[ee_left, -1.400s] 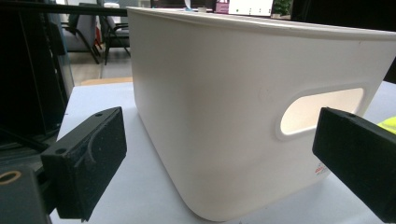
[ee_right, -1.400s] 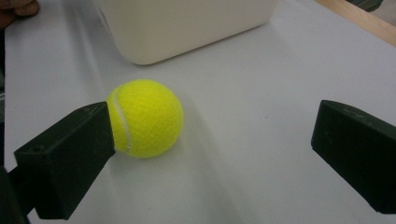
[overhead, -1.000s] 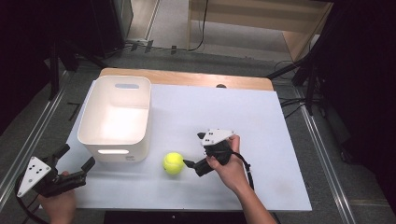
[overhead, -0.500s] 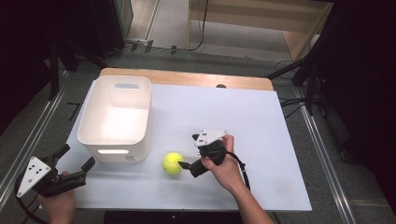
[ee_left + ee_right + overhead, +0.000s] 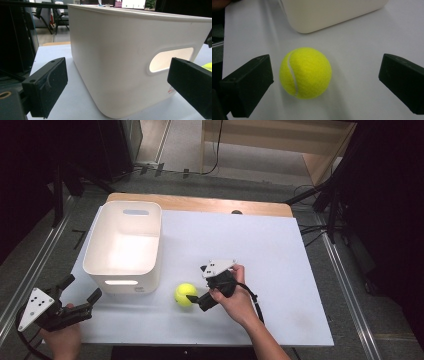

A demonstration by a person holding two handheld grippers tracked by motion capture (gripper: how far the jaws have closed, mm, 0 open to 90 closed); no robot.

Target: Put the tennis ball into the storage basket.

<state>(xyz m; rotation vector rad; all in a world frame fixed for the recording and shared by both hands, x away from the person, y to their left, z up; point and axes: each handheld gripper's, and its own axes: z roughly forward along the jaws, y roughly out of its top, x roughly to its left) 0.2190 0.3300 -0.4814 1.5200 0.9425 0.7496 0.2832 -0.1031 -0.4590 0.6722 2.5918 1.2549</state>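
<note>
Nearest the desk's (image 5: 280, 250) front edge, the right tongs (image 5: 194, 296) stand with jaws apart, a yellow tennis ball (image 5: 185, 294) resting on the desk just ahead of them, probably lined up for a grab. At the front left corner the left tongs (image 5: 80, 292) (also apart, holding nothing) wait off to the side. Farther back along the left edge sits the white bin (image 5: 125, 270). The left gripper view reveals its handle slot (image 5: 171, 59) close up; the right gripper view shows the ball's seam.
</note>
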